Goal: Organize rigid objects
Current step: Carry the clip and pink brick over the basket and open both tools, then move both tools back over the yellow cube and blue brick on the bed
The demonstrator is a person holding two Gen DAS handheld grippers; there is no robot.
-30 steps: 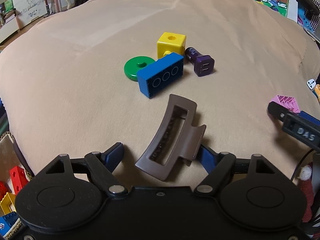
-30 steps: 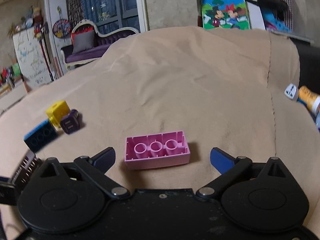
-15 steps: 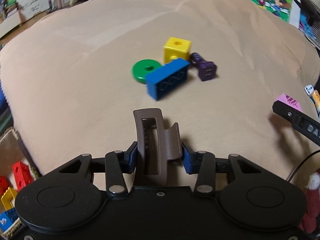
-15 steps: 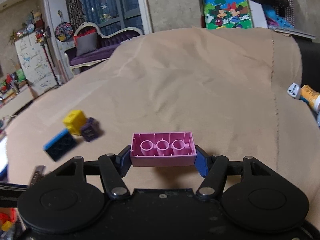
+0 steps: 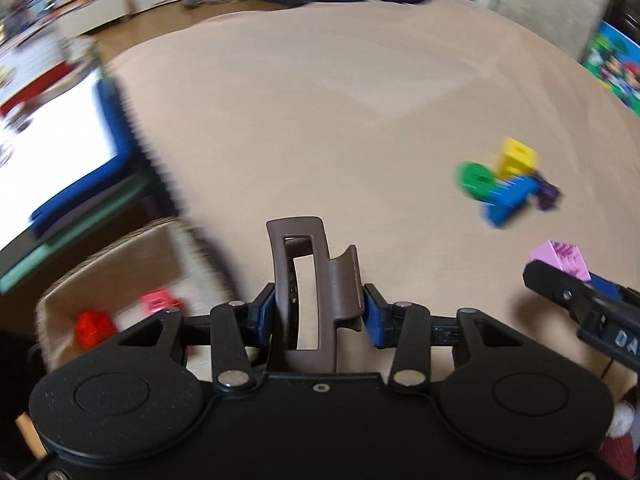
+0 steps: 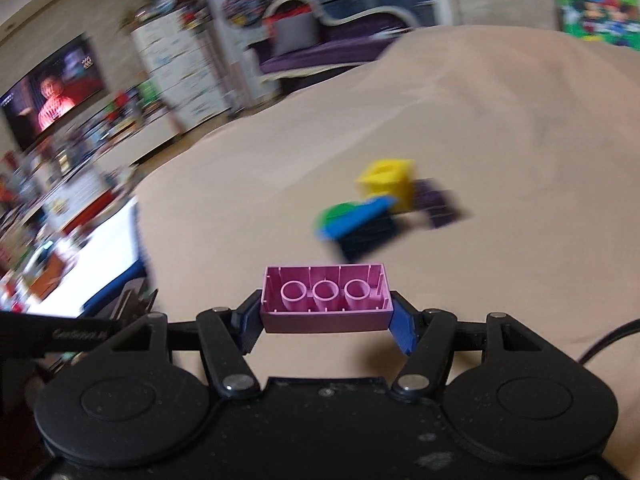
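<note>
My left gripper [image 5: 318,314] is shut on a brown hair claw clip [image 5: 308,276], held upright above the tan blanket [image 5: 320,120]. My right gripper [image 6: 325,322] is shut on a pink toy brick [image 6: 325,300], hollow underside facing up; the same brick [image 5: 562,258] and gripper show at the right of the left wrist view. On the blanket lie a blue brick [image 5: 508,200], a green ring [image 5: 474,180], a yellow cube [image 5: 516,158] and a purple car charger [image 5: 548,192], all together. The cluster also appears ahead of the right gripper: blue brick [image 6: 360,220], yellow cube [image 6: 390,184].
A cardboard box [image 5: 120,280] with red and pink toy bricks stands below the blanket's left edge. A blue-edged white surface [image 5: 60,160] lies beyond it. A television [image 6: 52,96] and cluttered shelves fill the left background; a cartoon picture box [image 6: 596,8] stands far right.
Both grippers closed on their objects, lifted them off the blanket, then swung left; the toy cluster now sits to the right and the box has come into view.
</note>
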